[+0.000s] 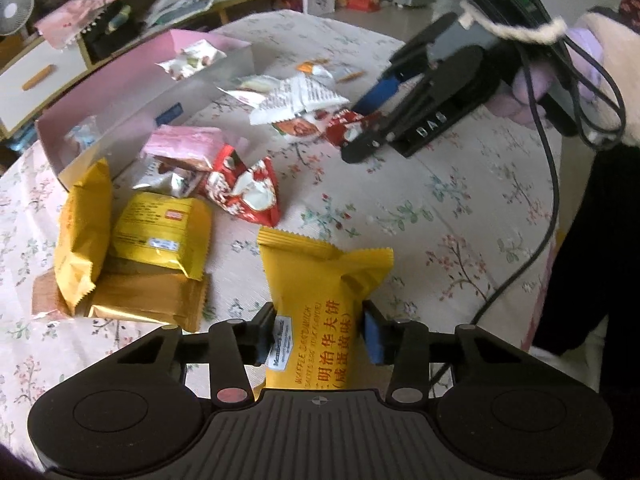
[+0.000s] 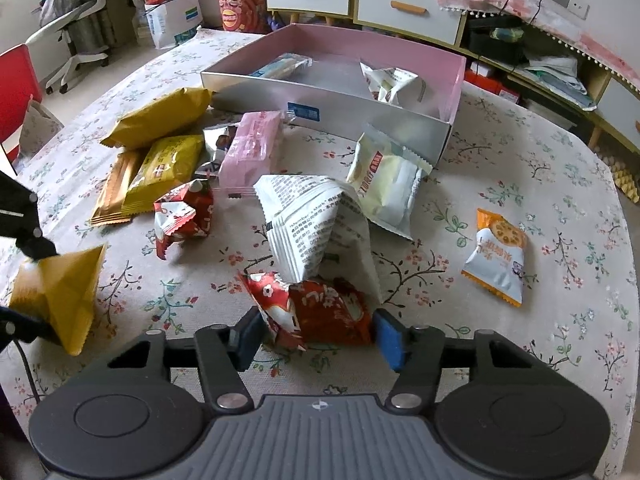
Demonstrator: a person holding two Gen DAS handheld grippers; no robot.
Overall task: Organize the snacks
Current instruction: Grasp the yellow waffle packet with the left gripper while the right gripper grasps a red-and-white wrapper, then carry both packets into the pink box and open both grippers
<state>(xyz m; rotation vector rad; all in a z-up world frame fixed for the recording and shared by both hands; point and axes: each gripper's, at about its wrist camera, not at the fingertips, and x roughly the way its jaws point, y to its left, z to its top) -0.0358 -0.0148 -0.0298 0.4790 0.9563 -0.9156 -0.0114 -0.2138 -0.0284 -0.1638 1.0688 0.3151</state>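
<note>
Two or three packets lie inside the pink box (image 2: 454, 92) so far, one bluish at its far left and one white at its right end, while most of the snacks are still loose on the flowered tablecloth (image 2: 520, 168), so by my reckoning the sorting has only just begun. Left of the box sits a heap of yellow and gold packets (image 2: 160, 160); in front of the box lie a pink packet (image 2: 250, 148), a crumpled red wrapper (image 2: 184, 216), a tall white packet (image 2: 316, 224) and a pale packet (image 2: 384, 184); well to the right of the box lies an orange-and-white cookie packet (image 2: 496, 256) on its own. The left gripper (image 1: 320, 332), in front of the box's left end, is clamped on a yellow waffle packet (image 1: 324, 280), both blue pads pressed against its sides. The right gripper (image 2: 318, 336), in front of the box's middle, has its pads against the two ends of a red packet (image 2: 320, 312) lying under the tall white one, so it looks gripped. No earlier view is given, so whether either packet is lifted off the cloth I cannot tell.
</note>
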